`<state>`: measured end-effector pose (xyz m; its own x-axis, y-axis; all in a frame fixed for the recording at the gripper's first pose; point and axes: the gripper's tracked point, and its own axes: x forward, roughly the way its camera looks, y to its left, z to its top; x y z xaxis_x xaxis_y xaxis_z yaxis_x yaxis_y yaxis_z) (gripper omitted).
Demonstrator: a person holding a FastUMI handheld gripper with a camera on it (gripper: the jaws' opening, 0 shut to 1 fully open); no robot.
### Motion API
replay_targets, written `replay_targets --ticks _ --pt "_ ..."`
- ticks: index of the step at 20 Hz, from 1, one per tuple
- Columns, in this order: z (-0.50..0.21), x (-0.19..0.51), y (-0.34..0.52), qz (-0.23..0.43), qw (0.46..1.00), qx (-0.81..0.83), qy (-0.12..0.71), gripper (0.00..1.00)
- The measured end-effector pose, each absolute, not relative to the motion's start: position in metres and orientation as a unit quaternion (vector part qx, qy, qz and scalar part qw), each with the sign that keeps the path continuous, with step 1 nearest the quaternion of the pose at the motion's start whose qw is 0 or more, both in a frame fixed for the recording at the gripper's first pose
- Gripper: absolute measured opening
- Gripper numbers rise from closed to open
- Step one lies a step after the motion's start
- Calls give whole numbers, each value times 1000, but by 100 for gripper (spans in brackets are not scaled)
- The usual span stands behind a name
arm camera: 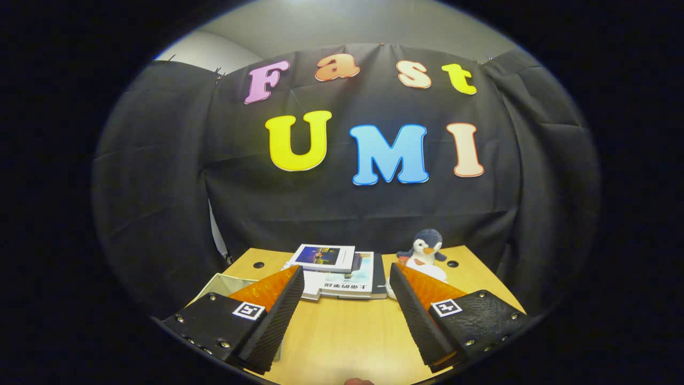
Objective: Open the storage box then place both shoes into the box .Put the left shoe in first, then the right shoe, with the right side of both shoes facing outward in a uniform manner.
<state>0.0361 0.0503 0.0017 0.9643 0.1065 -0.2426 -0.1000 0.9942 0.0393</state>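
My gripper [346, 278] is open, held above a wooden table [347, 331], with bare tabletop between its two fingers. A pale box [222, 284] shows partly behind the left finger, at the table's left side; most of it is hidden. A white rounded object [435, 274], partly hidden by the right finger [422, 315], lies just below the penguin toy; I cannot tell what it is.
A stack of books [336, 272] lies beyond the fingers at the table's far middle. A plush penguin [425, 247] sits at the far right of the table. Black cloth closes in the back and both sides. Two round cable holes [259, 264] mark the far table corners.
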Motion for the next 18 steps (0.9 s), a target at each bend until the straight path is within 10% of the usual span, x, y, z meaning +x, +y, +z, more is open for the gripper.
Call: replay_targets --ticks 18 --pt "21 8 -28 1 997 44 62 97"
